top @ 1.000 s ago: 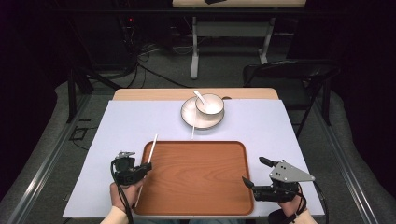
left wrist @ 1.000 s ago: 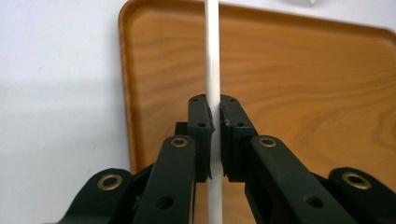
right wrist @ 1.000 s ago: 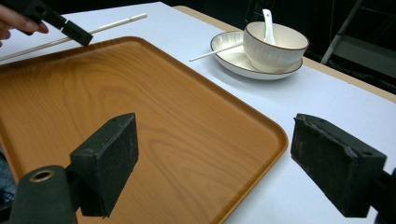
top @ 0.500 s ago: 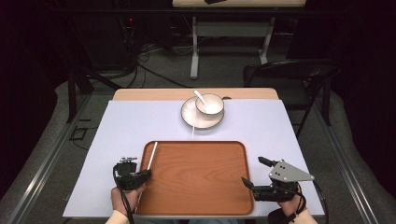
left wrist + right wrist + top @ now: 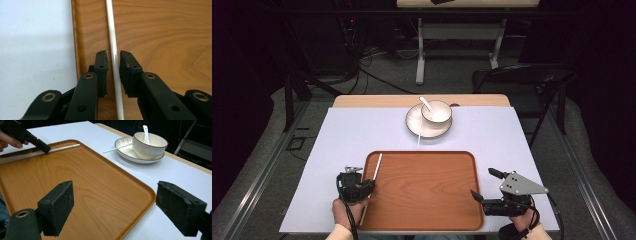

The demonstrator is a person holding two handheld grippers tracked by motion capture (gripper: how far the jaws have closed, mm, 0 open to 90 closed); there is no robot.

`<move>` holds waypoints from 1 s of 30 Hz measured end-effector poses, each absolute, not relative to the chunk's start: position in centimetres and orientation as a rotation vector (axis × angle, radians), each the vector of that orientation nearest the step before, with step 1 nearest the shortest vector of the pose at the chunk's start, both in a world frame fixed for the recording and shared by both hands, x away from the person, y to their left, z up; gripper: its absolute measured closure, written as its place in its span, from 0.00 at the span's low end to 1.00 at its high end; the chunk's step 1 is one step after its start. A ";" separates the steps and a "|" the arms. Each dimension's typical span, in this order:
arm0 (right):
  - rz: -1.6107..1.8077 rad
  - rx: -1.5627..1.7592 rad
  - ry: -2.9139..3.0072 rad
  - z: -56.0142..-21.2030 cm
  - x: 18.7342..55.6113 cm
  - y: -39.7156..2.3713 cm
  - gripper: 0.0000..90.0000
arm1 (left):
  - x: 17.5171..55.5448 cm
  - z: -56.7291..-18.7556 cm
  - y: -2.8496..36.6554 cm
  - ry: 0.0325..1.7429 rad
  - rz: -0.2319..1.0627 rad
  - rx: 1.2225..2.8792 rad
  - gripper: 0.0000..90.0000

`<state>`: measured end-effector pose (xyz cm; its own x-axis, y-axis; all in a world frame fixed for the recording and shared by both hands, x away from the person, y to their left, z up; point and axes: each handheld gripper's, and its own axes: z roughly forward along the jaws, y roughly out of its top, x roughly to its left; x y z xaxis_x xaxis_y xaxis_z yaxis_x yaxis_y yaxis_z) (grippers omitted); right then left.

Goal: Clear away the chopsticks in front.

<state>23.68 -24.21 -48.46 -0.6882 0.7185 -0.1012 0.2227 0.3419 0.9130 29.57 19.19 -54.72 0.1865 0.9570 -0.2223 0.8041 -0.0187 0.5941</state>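
Your left gripper [image 5: 362, 186] has just been easing open; its jaws flank the white chopstick [image 5: 113, 55] without pressing it, on the wooden tray [image 5: 427, 190]. To the right, your right gripper [image 5: 484, 187] gapes wide, empty.

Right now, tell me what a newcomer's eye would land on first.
The big wooden tray at the table's near edge, with a white chopstick lying along its left side between the left tool's barely parted jaws. Beyond it, a white bowl with a spoon sits on a plate.
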 end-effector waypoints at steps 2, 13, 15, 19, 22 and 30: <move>1.325 0.820 2.116 -48.5 23.7 -24.2 0.16 | 29.6 -54.8 19.3 1.643 0.317 1.853 0.84; 1.317 0.820 2.118 -48.5 23.7 -24.2 0.16 | 29.7 -53.6 19.4 1.558 0.290 1.872 0.48; 1.320 0.820 2.116 -48.5 23.6 -24.2 0.16 | 30.1 -52.9 19.5 1.510 0.297 1.883 0.39; 1.324 0.816 2.117 -48.4 23.6 -24.2 0.16 | 31.0 -51.9 19.7 1.458 0.290 1.892 0.30; 1.327 0.812 2.116 -48.4 23.5 -24.2 0.16 | 31.7 -51.3 19.6 1.427 0.288 1.907 0.26; 1.327 0.810 2.119 -48.4 23.5 -24.2 0.16 | 35.1 -49.1 18.8 1.363 0.327 1.944 0.16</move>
<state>23.51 -24.23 -48.44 -0.6932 0.7130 -0.1049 0.2168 0.3450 0.9132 35.10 18.76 -49.15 0.4068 0.8928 -0.1936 0.7079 -0.1742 0.6845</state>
